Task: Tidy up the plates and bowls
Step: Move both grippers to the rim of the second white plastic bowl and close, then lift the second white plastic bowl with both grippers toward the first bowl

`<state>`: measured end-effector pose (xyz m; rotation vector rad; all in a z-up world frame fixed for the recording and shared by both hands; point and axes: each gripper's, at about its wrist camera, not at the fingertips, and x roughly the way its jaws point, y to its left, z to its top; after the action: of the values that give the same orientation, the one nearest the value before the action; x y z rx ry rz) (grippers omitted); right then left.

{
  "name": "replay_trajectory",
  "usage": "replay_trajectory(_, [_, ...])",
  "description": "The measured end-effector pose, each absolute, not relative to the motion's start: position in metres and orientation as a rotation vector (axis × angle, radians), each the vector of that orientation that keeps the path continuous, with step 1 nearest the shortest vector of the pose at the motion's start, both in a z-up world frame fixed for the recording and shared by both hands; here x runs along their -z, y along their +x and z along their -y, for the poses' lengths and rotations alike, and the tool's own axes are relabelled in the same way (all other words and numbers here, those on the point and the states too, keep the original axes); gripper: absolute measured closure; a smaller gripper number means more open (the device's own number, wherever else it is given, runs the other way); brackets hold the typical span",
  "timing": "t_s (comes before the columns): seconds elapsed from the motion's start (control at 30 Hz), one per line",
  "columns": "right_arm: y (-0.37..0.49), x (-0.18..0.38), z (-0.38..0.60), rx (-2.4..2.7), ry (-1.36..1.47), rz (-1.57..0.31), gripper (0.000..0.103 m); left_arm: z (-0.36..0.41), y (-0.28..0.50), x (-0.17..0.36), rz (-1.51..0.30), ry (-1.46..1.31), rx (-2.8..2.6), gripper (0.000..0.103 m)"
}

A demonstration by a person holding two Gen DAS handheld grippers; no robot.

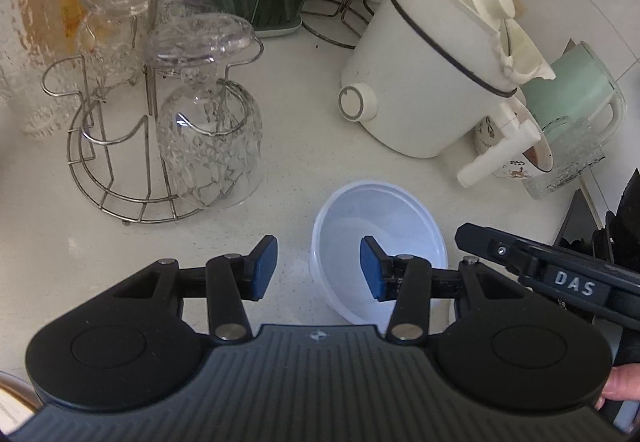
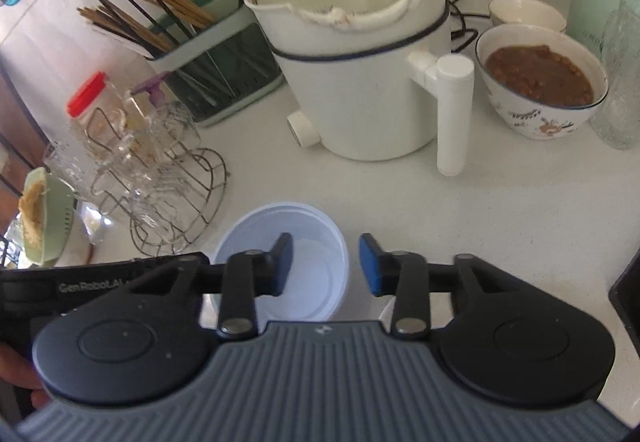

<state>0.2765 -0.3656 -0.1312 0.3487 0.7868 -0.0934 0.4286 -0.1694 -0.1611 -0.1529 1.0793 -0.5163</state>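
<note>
left gripper: fingers apart over bowl rim, no grip | right gripper: fingers apart, likewise | bowl on surface

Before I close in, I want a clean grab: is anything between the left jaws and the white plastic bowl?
Nothing visible. The left gripper hangs open above the near rim of the empty white plastic bowl, one jaw inside it.

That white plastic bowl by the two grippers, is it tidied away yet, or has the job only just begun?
Only just begun, it seems. Done: nothing that shows. In hand: the empty white plastic bowl sits on the counter with the left gripper and right gripper straddling opposite sides of its rim, fingers open, not pressing on it. Left: gripping and moving it, and perhaps the bowl of brown food and small bowl behind it.
</note>
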Motion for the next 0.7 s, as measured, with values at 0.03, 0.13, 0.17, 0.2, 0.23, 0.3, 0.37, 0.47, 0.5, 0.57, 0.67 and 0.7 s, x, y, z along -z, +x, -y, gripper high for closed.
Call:
replay_trajectory(0.03, [0.279,0.133,0.366,0.092,0.342,-0.793,0.074,0.171,0.429,0.162,-1.08,-0.15,0.519,0.052])
replay_trajectory(0.13, [0.283,0.139,0.37,0.099,0.356,-0.799,0.077,0.175,0.428,0.165,-1.082,-0.147,0.515,0.059])
replay_trajectory(0.17, [0.285,0.14,0.37,0.1,0.355,-0.8,0.078,0.176,0.428,0.167,-1.089,-0.154,0.513,0.063])
replay_trajectory(0.2, [0.286,0.141,0.37,0.102,0.349,-0.801,0.078,0.176,0.427,0.169,-1.094,-0.163,0.513,0.065])
replay_trajectory(0.23, [0.288,0.142,0.369,0.099,0.345,-0.802,0.078,0.177,0.426,0.17,-1.096,-0.167,0.511,0.066])
replay_trajectory(0.3, [0.292,0.144,0.367,0.095,0.335,-0.806,0.079,0.179,0.426,0.172,-1.113,-0.175,0.486,0.068])
replay_trajectory(0.37, [0.294,0.146,0.365,0.093,0.33,-0.813,0.081,0.18,0.425,0.171,-1.11,-0.196,0.47,0.069])
replay_trajectory(0.47, [0.298,0.151,0.363,0.098,0.325,-0.827,0.081,0.185,0.424,0.171,-1.107,-0.185,0.474,0.069])
replay_trajectory(0.5, [0.299,0.152,0.362,0.101,0.326,-0.832,0.081,0.186,0.424,0.171,-1.104,-0.181,0.473,0.069])
replay_trajectory(0.57, [0.3,0.154,0.361,0.107,0.327,-0.829,0.082,0.186,0.425,0.172,-1.102,-0.189,0.467,0.071])
replay_trajectory(0.67, [0.301,0.155,0.357,0.101,0.311,-0.825,0.082,0.188,0.427,0.173,-1.102,-0.173,0.46,0.076])
replay_trajectory(0.7, [0.301,0.155,0.357,0.102,0.304,-0.824,0.083,0.188,0.428,0.174,-1.102,-0.17,0.46,0.078])
